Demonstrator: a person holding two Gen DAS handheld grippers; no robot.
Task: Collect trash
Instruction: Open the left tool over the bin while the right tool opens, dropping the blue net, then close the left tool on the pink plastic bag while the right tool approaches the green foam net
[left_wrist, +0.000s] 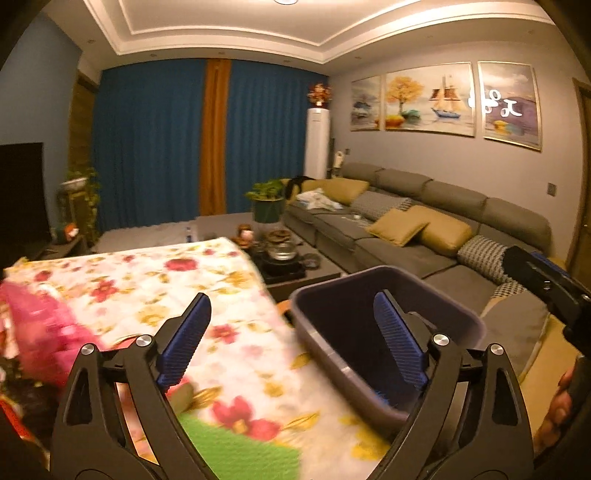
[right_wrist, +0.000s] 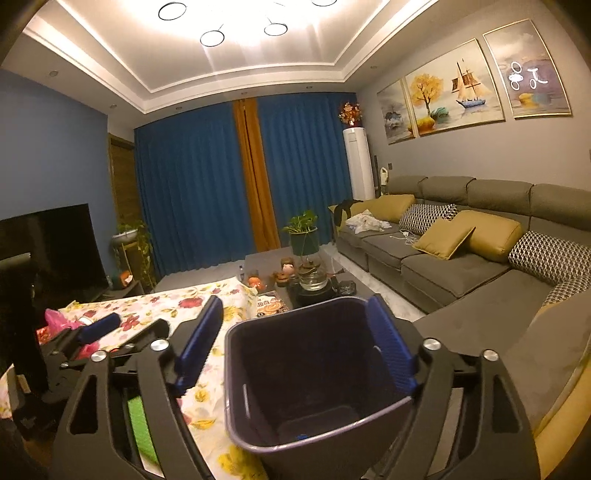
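Two hand-held tongs poised over a flowered desk and a dark trash bin in a living room.

The left tongs (left_wrist: 291, 339) were held level above the floral-cloth desk (left_wrist: 155, 280), blue-padded jaws spread wide and gripping nothing; the right jaw overlapped the dark plastic trash bin (left_wrist: 388, 332) at the desk's right edge. The right tongs (right_wrist: 295, 345) hung over that bin's open mouth, jaws equally wide, holding nothing. A small blue scrap (right_wrist: 302, 436) lay at the bin's bottom. A pink plastic bag (left_wrist: 44, 325) sat blurred at the desk's far left, and a green patch (left_wrist: 236, 443) lay near the left tongs, cut off by them. White characters on the right-hand wall painting (left_wrist: 511, 105) were unreadable. A grey sofa (right_wrist: 461, 258) ran along the right.
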